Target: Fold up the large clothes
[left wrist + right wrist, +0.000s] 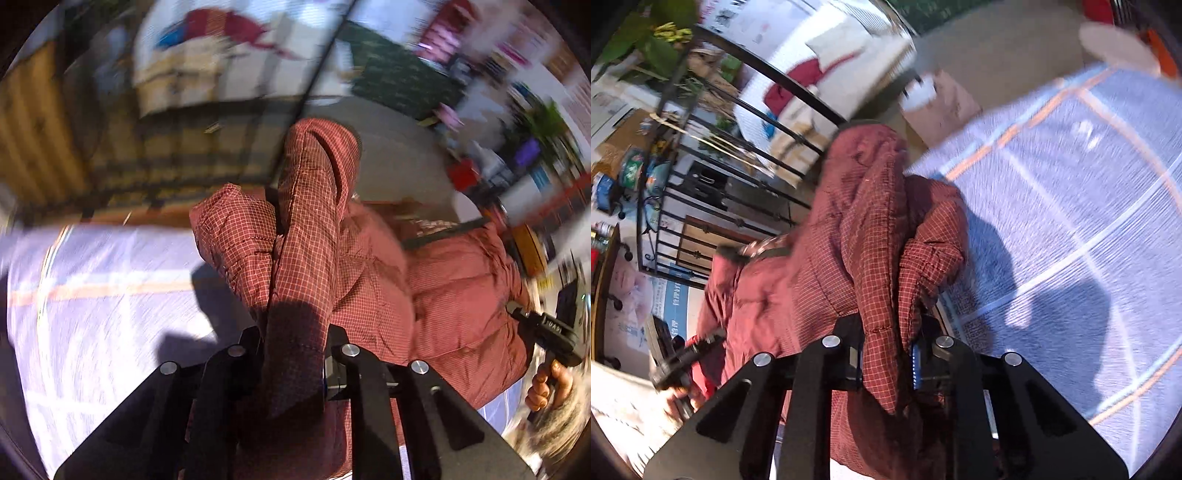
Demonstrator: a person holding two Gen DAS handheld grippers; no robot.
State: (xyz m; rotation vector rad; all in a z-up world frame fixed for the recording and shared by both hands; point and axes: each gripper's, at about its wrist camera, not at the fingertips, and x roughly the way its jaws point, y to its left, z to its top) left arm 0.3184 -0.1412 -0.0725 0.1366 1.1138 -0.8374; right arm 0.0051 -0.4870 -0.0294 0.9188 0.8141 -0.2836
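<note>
Two hand-held grippers are working: your left hand-held gripper [295, 354] and right hand-held gripper [886, 354] are each pinching a fold of the red checked jacket [369, 280], which is hanging above the striped bedsheet [1071, 221].

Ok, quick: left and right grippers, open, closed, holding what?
Left gripper: closed on the red jacket.
Right gripper: closed on the same jacket.

Home setting: checked bedsheet [1071, 192], iron railing [701, 206], potted plant [646, 44], cluttered shelves [517, 92].
</note>
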